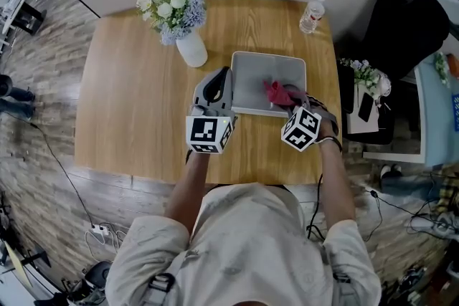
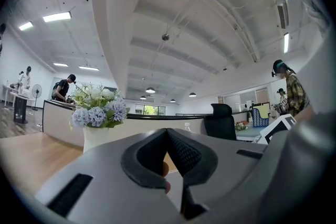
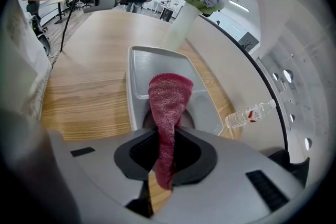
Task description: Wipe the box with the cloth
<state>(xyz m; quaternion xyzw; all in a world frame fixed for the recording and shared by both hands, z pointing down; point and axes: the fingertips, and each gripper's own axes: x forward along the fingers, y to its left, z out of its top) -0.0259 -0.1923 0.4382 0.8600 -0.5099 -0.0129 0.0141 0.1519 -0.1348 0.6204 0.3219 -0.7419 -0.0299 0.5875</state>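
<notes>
A shallow grey box (image 1: pixel 252 79) lies on the wooden table, right of centre. A red cloth (image 1: pixel 275 91) rests on the box's near right part, and my right gripper (image 1: pixel 292 101) is shut on it. In the right gripper view the cloth (image 3: pixel 168 102) runs from between the jaws out over the box (image 3: pixel 140 68). My left gripper (image 1: pixel 218 81) is held beside the box's left edge, clear of the cloth. Its jaws (image 2: pixel 168 135) are shut with nothing in them, and they point level across the table.
A white vase (image 1: pixel 192 50) of pale flowers (image 1: pixel 172 9) stands just behind and left of the box. A water bottle (image 1: pixel 313 13) stands at the table's far right corner. A dark office chair (image 1: pixel 401 32) and a side table lie to the right.
</notes>
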